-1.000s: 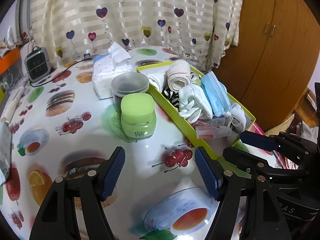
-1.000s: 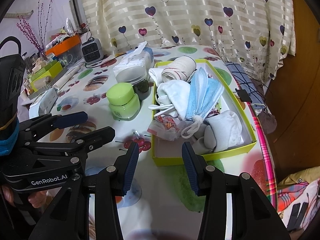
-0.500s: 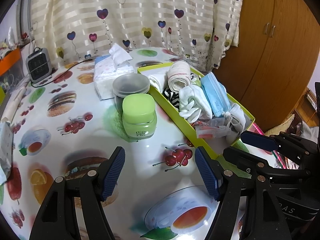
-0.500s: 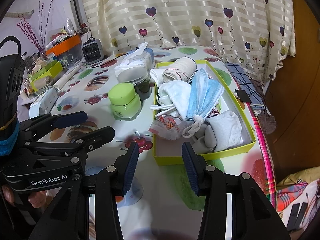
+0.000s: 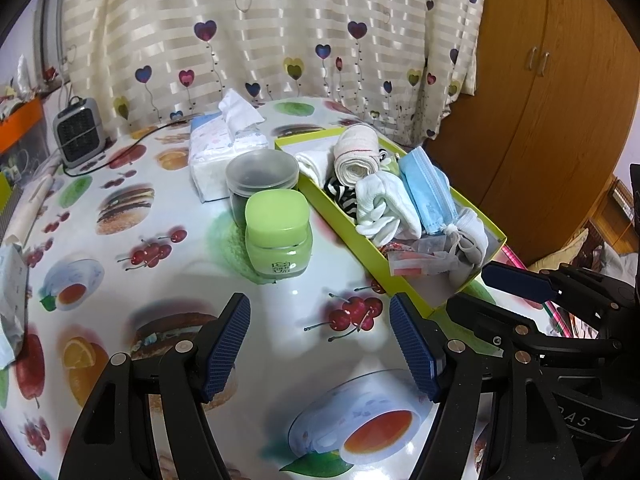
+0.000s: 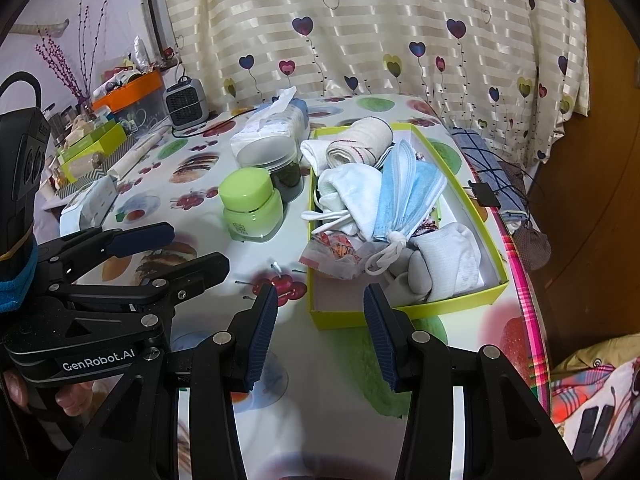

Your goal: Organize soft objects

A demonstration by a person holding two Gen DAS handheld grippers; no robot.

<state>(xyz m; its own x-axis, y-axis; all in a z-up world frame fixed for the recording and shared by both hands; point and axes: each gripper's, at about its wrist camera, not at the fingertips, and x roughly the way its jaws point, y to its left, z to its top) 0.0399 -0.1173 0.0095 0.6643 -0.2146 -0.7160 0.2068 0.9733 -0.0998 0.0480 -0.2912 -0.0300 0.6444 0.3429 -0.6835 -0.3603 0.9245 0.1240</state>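
A lime-green box on the fruit-print table holds soft things: a rolled white bandage, white socks, blue face masks, a grey-white sock and a crinkled packet. My right gripper hovers open and empty just before the box's near wall. Over the bare table left of the box, my left gripper is open too, nothing between its fingers. Each gripper shows at the side of the other's view.
A green-lidded jar and a clear-lidded dark jar stand left of the box, a tissue pack behind them. A small heater sits far left. A checked cloth lies along the table's right edge; a wooden wardrobe stands beyond.
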